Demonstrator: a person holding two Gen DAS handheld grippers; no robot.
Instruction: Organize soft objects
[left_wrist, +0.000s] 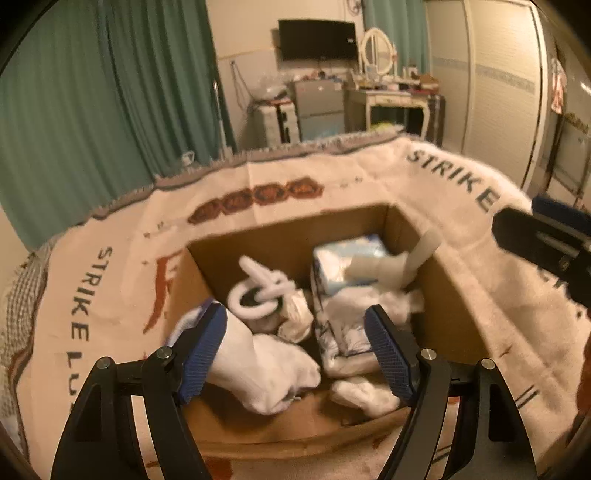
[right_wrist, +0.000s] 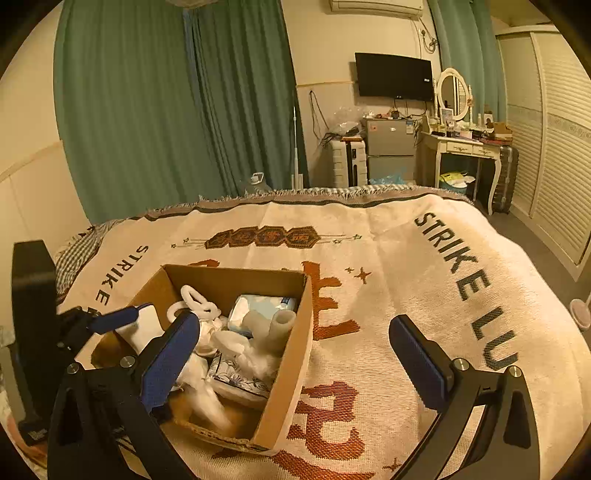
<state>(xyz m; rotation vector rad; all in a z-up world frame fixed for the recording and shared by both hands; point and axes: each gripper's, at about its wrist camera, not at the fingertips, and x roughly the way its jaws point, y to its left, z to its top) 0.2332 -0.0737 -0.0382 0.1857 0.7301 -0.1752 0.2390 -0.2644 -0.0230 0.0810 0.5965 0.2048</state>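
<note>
Cardboard box (right_wrist: 291, 354), one, open-topped and square-walled, sits on the woven blanket (right_wrist: 388, 295) and holds the soft things. Counted inside: one white sock (left_wrist: 266, 373), ribbed and limp, lying against the blue pad of the left gripper's left finger; a second, smaller white sock (left_wrist: 364, 395) on the box floor near the right finger; one looped white cord (left_wrist: 258, 291), smooth and ring-shaped; one plastic-wrapped blue-and-white tissue pack (left_wrist: 347, 266); one pale foam-like tube (right_wrist: 282, 323) leaning on the box's right wall; and crumpled white cloth whose pieces I cannot separate. The left gripper (left_wrist: 295, 343) hovers over the box with its jaws spread wide, the sock touching one pad only. The right gripper (right_wrist: 295, 358) hangs beside the box over the blanket, jaws wide apart, clasping nothing. The blanket is cream, coarse-woven, fringed at the far edge, with dark lettering and rust-orange characters. Beyond hang green curtains (right_wrist: 147, 110).
</note>
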